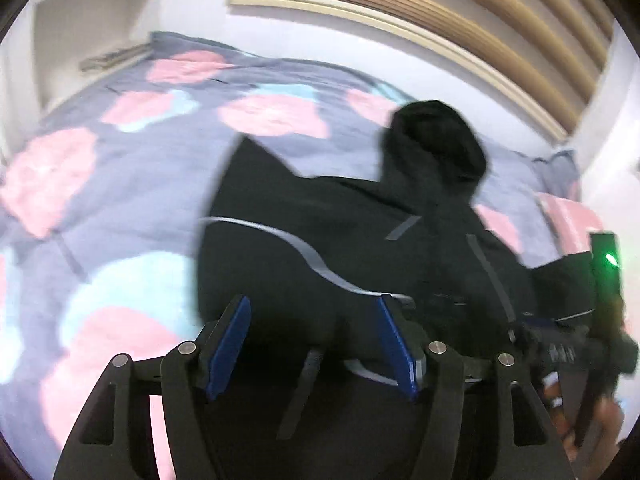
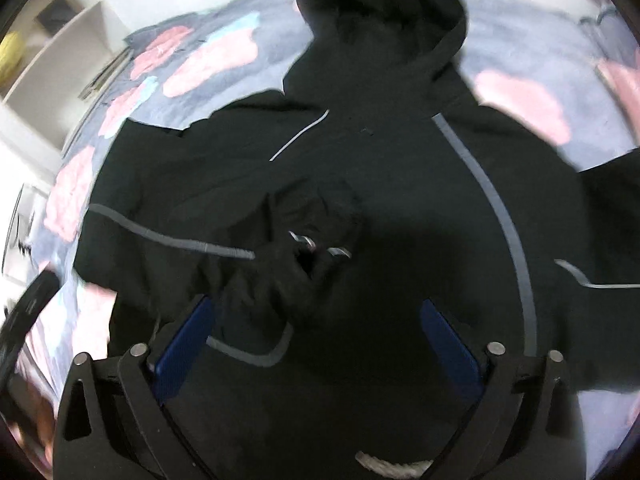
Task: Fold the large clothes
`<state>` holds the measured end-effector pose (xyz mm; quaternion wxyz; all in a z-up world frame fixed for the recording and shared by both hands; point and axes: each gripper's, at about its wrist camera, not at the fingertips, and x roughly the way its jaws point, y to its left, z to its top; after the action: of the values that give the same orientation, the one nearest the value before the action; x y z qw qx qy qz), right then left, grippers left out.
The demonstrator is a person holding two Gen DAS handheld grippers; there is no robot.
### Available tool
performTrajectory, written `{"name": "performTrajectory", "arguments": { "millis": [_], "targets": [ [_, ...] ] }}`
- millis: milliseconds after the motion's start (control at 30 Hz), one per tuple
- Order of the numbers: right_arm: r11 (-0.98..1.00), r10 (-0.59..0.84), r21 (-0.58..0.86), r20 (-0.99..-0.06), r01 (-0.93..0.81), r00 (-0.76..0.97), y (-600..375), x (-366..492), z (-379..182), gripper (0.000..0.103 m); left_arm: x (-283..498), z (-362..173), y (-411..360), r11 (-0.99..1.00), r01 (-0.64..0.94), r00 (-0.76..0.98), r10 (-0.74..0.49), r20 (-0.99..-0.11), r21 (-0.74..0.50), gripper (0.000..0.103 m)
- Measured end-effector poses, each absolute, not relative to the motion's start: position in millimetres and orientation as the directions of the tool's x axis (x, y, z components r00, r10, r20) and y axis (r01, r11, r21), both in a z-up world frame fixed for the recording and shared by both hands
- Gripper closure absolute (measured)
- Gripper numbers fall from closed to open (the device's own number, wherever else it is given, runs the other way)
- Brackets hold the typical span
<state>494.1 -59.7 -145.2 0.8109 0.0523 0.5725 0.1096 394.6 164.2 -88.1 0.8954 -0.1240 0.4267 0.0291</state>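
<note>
Flowered bedding [image 1: 120,184] carries the black hooded jacket [image 2: 360,168], spread flat below and ahead of both jaws for folding. Left gripper [image 1: 314,342] and right gripper [image 2: 320,340] stand spread, pinching nothing, one sleeve already lying across the body.

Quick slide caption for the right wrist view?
Open right gripper poised over a black hooded jacket spread on a floral bedspread.

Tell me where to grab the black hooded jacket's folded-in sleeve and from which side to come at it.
Grip the bunched cuff of the sleeve lying across the black hooded jacket. It humps up off the flat body, giving fabric to pinch. Probably best to come from above with the right hand-held gripper, whose open jaws already straddle that spot.
</note>
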Motion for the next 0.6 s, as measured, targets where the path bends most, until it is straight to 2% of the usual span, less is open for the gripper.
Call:
{"name": "performTrajectory", "arguments": {
  "millis": [67, 133, 167, 200, 300, 433, 600],
  "targets": [
    [0.972, 0.236, 0.22, -0.926, -0.086, 0.293, -51, 512, -162, 0.007, 388, -85, 179, 0.967, -0.179, 0.631, -0.028, -0.775, -0.18, 0.037],
    [0.97, 0.241, 0.244, -0.941, -0.018, 0.238, -47, 530, -183, 0.02, 380, -83, 197, 0.96, -0.209, 0.625, -0.015, -0.781, -0.186, 0.037],
    [0.962, 0.266, 0.273, -0.94, 0.007, 0.213, -47, 535, -191, 0.032, 379, -86, 203, 0.957, -0.219, 0.622, -0.015, -0.783, -0.192, 0.037],
    [0.961, 0.266, 0.276, -0.944, 0.025, 0.196, -46, 538, -194, 0.061, 379, -88, 208, 0.955, -0.226, 0.62, -0.012, -0.785, -0.193, 0.037],
    [0.969, 0.238, 0.248, -0.942, 0.014, 0.238, -43, 537, -177, 0.067, 384, -90, 210, 0.962, -0.22, 0.62, 0.011, -0.785, -0.16, 0.037],
    [0.981, 0.175, 0.194, -0.893, 0.005, 0.415, -73, 520, -102, 0.069, 408, -83, 201, 0.971, -0.18, 0.633, -0.006, -0.774, -0.155, 0.037],
    [0.991, -0.1, -0.035, -0.838, 0.131, 0.537, -148, 488, -44, 0.069, 451, -81, 174, 0.976, -0.107, 0.651, -0.077, -0.756, -0.191, 0.037]
  ]
}}
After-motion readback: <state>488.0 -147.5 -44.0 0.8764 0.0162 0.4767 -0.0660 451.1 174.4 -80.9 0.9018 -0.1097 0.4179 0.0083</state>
